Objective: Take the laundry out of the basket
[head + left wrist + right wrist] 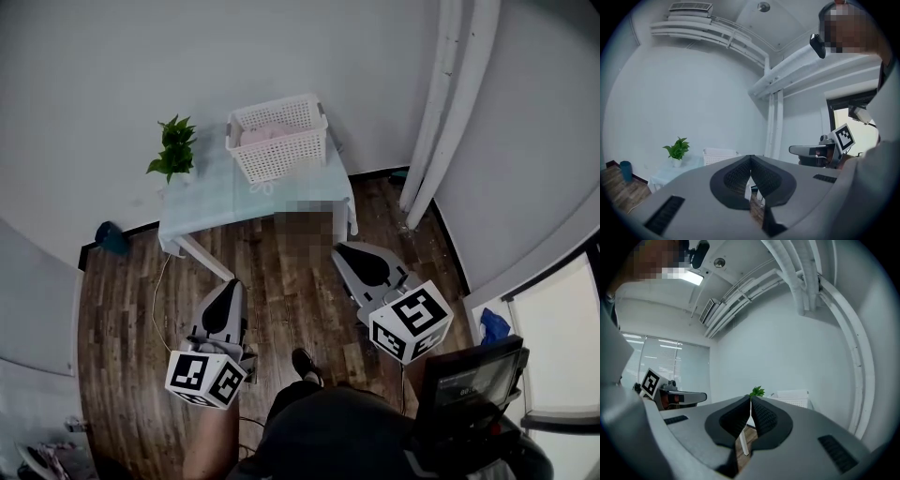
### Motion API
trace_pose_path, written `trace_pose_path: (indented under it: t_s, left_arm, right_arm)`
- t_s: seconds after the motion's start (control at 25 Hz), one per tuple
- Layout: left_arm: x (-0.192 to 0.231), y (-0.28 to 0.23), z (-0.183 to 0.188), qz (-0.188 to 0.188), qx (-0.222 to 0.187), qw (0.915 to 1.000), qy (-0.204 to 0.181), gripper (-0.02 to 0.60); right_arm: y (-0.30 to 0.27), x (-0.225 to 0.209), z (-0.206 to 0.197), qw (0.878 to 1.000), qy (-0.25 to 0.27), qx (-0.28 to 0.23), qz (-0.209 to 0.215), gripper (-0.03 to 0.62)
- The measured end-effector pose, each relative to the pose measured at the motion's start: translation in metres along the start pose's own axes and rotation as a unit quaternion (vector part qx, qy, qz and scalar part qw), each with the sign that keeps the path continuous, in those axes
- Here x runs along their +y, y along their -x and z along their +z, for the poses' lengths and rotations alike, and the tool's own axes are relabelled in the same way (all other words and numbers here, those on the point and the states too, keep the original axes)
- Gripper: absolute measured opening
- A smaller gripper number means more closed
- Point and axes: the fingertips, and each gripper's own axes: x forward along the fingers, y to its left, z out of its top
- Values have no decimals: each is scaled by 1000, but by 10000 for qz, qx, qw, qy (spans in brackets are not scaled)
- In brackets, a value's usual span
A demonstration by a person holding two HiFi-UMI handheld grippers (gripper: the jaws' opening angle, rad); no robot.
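A white lattice laundry basket (pixel 278 138) stands on a small pale table (pixel 206 204) against the far wall, with pink laundry (pixel 262 134) lying inside. In the left gripper view the basket (pixel 719 156) shows far ahead beyond the jaws; in the right gripper view the basket (pixel 793 398) shows as well. My left gripper (pixel 229 287) and right gripper (pixel 344 250) hang over the wooden floor, well short of the table. Both are shut, tips touching, with nothing between them.
A potted green plant (pixel 173 150) sits on the table's left corner. White pipes (pixel 448 103) run down the wall at right. A dark blue object (pixel 111 238) lies on the floor left of the table. My shoe (pixel 305 365) is below.
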Motion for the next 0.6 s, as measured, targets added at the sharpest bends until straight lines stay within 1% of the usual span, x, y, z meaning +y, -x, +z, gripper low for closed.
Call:
trace_pose_path:
  t_s: [0.16, 0.32, 0.48, 0.6]
  left_arm:
    - [39, -20, 9, -33, -108, 9999, 93, 9]
    - [74, -40, 21, -124, -219, 9996, 154, 9]
    - [111, -58, 28, -123, -249, 9995, 145, 9]
    - [135, -71, 32, -213, -284, 9991, 211, 9]
  right_arm:
    - [-41, 2, 9, 10000, -5, -42, 50, 18]
    - [-80, 0, 16, 10000, -18, -18, -44, 18]
    - [-118, 0, 20, 10000, -22, 61, -43, 18]
    - [-144, -2, 19, 9999, 13, 117, -106, 18]
